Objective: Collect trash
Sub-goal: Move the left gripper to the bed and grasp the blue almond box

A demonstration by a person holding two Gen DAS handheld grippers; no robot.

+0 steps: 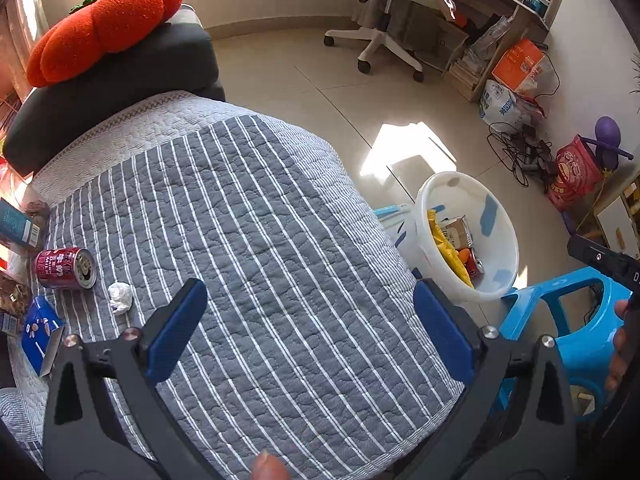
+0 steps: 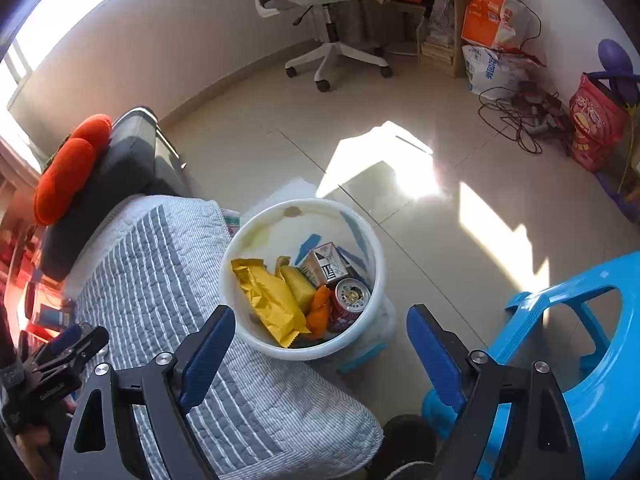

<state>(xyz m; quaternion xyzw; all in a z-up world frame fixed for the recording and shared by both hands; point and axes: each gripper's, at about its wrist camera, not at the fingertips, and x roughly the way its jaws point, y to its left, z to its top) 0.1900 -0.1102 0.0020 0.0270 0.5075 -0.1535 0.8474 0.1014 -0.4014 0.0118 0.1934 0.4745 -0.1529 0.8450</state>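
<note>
My left gripper is open and empty above the striped grey quilt. At the quilt's left lie a red can on its side, a crumpled white tissue, a blue carton and a teal box. My right gripper is open and empty above the white trash bin. The bin holds a yellow wrapper, a milk carton, a red can and an orange scrap. The bin also shows in the left wrist view.
A blue plastic stool stands right of the bin. An orange pumpkin cushion sits on a dark sofa arm. A white office chair, bags and cables are on the far floor.
</note>
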